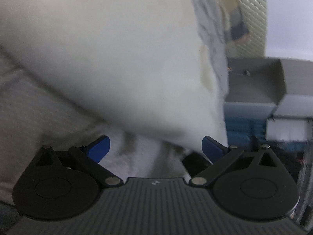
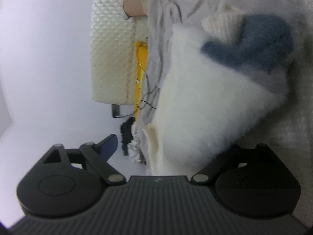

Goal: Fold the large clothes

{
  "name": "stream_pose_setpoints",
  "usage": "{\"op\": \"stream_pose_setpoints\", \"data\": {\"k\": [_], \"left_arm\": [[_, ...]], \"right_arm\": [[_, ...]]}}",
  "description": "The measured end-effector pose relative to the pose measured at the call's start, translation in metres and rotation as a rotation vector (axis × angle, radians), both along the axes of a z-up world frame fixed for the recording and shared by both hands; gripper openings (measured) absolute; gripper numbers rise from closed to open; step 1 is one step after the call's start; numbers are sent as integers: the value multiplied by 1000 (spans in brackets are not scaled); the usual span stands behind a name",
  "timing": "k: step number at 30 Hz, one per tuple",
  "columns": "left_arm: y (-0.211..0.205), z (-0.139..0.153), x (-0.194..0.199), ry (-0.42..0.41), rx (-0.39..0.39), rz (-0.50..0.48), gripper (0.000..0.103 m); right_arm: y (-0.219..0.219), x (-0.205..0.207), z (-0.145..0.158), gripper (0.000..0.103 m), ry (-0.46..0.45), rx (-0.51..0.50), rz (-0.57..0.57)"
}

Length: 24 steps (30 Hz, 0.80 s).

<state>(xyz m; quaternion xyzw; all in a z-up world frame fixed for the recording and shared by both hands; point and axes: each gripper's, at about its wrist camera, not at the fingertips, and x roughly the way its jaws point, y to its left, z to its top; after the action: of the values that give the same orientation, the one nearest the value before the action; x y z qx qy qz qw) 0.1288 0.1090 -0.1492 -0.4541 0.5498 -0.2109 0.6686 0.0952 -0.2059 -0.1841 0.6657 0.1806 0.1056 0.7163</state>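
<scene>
A large white fluffy garment (image 1: 109, 54) fills most of the left wrist view, blurred, right over my left gripper (image 1: 155, 146). The jaws stand wide apart and the blue fingers (image 1: 98, 148) close on nothing; the cloth hangs across the gap. In the right wrist view the same white fluffy garment (image 2: 205, 105) has a blue-grey patch (image 2: 260, 45) and a ribbed cream cuff (image 2: 221, 25). My right gripper (image 2: 172, 146) is open. Its left finger (image 2: 108, 145) shows; the right one is hidden behind the cloth.
A grey fabric surface (image 1: 29, 117) lies under the garment. An open grey box (image 1: 258, 82) and blue bins (image 1: 246, 125) stand to the right. A cream quilted cushion (image 2: 111, 49), a yellow item (image 2: 140, 62) and a printed grey-white cloth (image 2: 160, 39) sit beside a white wall (image 2: 45, 58).
</scene>
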Motion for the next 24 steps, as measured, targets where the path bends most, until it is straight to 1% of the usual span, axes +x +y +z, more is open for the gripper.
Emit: {"op": "stream_pose_setpoints", "data": {"k": [1,2,3,4,5,7,10,11,13,15,17,18,19,21,22,24], "left_arm": [[7,-3,1,7,-9,47,102],[14,-6,1,16,-39,90,102],[24,-8,0,21,-88,154,102],[32,-9,-2,20,-111,214,102],[42,-7,-3,14,-106,274,102],[59,-2,-7,-12,-69,381,101],[75,-1,-13,-11,-83,473,101],[75,0,-14,-11,-83,486,101],[74,5,-14,-28,-49,502,99],[69,9,-11,-46,-5,508,93],[71,9,-8,-47,42,507,87],[72,8,-7,-45,68,505,80],[72,8,-6,-39,103,509,75],[79,2,-8,-32,161,498,58],[77,3,-5,-34,175,495,55],[73,7,-2,-64,219,483,45]], "right_arm": [[-1,0,0,95,-12,15,-4],[-2,0,0,95,-21,26,-8],[-3,-1,0,95,-29,36,-17],[-4,-2,1,95,-29,40,-23],[-5,-3,1,95,-23,38,-27],[-5,-4,-1,95,-2,35,-29],[-4,-6,-4,95,26,28,-34],[-4,-6,-4,95,31,21,-32],[-1,-5,-3,93,47,6,-38],[0,-5,-5,89,80,-16,-42],[1,-6,-7,83,126,-54,-48],[2,-6,-8,78,143,-74,-50],[2,-6,-8,74,164,-101,-49],[4,-3,-7,56,207,-187,-42],[6,-2,-7,53,213,-216,-41],[9,2,-3,46,221,-272,-37]]}}
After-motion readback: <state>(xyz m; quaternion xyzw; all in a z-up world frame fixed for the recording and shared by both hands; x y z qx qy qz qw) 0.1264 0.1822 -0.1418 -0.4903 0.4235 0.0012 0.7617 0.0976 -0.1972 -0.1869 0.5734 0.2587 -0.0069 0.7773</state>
